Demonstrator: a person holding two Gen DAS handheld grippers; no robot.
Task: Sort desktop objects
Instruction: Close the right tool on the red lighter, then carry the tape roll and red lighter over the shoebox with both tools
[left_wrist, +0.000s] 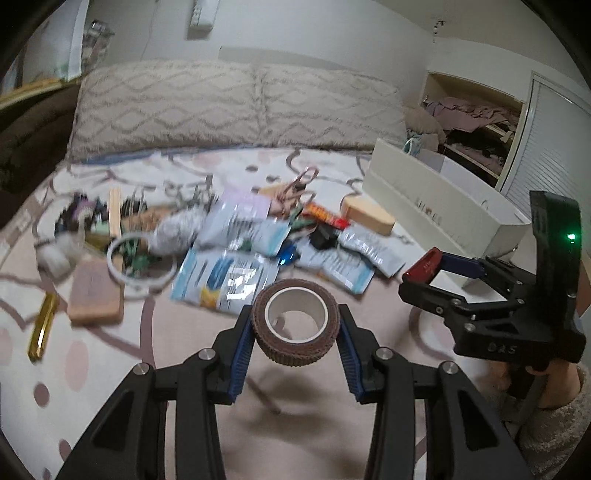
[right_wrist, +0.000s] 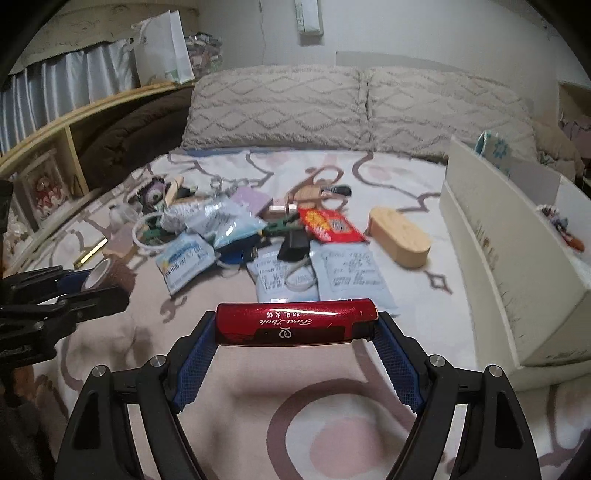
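My left gripper (left_wrist: 295, 332) is shut on a brown roll of bandage tape (left_wrist: 295, 323) and holds it above the bed cover; the roll also shows in the right wrist view (right_wrist: 105, 273). My right gripper (right_wrist: 295, 325) is shut on a red lighter (right_wrist: 295, 323), gripped end to end and held crosswise above the cover. The lighter shows in the left wrist view (left_wrist: 423, 266), with the right gripper to the right of the left one. A pile of small objects (right_wrist: 258, 236) lies ahead on the bed.
A white open box (right_wrist: 517, 258) stands at the right, also in the left wrist view (left_wrist: 443, 206). The pile holds blue-white packets (left_wrist: 225, 277), a wooden oval case (right_wrist: 400, 236), a red packet (right_wrist: 330, 225), a white ring (left_wrist: 140, 264), a gold tube (left_wrist: 42, 326). Pillows (right_wrist: 351, 110) lie behind.
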